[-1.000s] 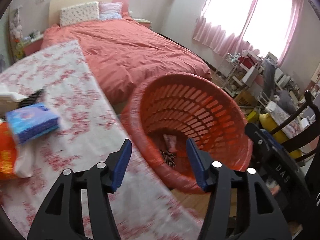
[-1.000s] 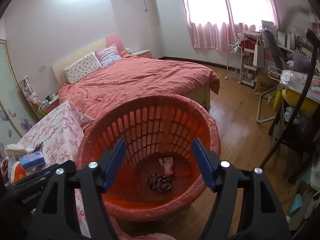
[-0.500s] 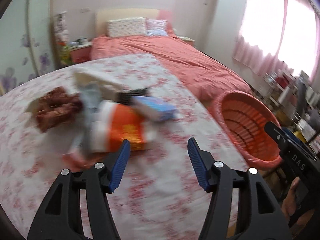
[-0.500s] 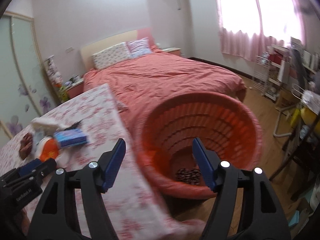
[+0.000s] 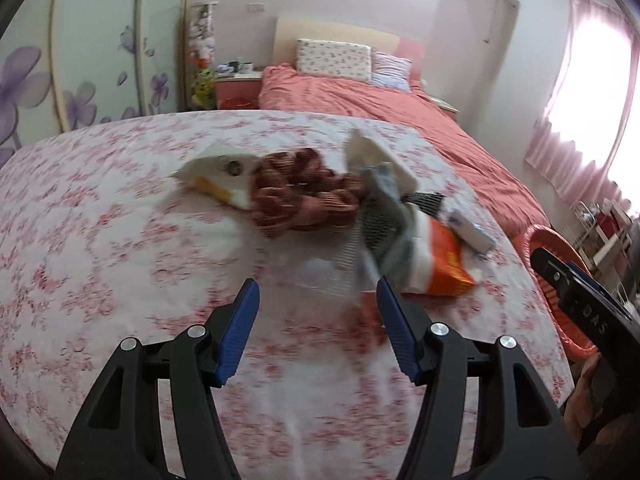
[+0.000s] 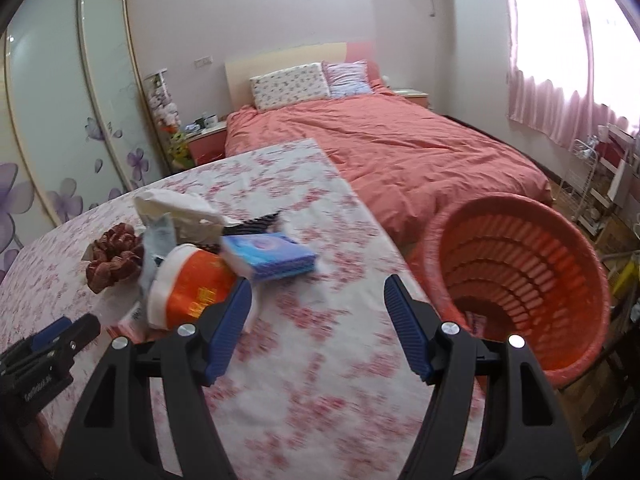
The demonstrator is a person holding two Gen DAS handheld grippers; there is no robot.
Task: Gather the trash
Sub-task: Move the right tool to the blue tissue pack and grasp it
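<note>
Floral cloth covers the tabletop [image 6: 280, 380] under both my grippers, and the trash sits heaped toward its left side, well short of the far edge. My left gripper [image 5: 316, 320] hangs released with nothing between its pads, just short of the pile; my right gripper [image 6: 318, 320] is equally spread and empty, nearer the right edge. The orange basket [image 6: 568, 280] stands on the floor just beside that edge.

I see 3 risks. The orange-and-white packet [image 6: 188, 284], the blue tissue pack [image 6: 272, 258] and the grey wrapper [image 5: 390, 220] overlap, so a pinch may drag a neighbour off the table. The brown crumpled piece [image 5: 300, 196] looks soft and could slip from my pads. Both my tools converge on 1 heap, and their fingers could collide.
</note>
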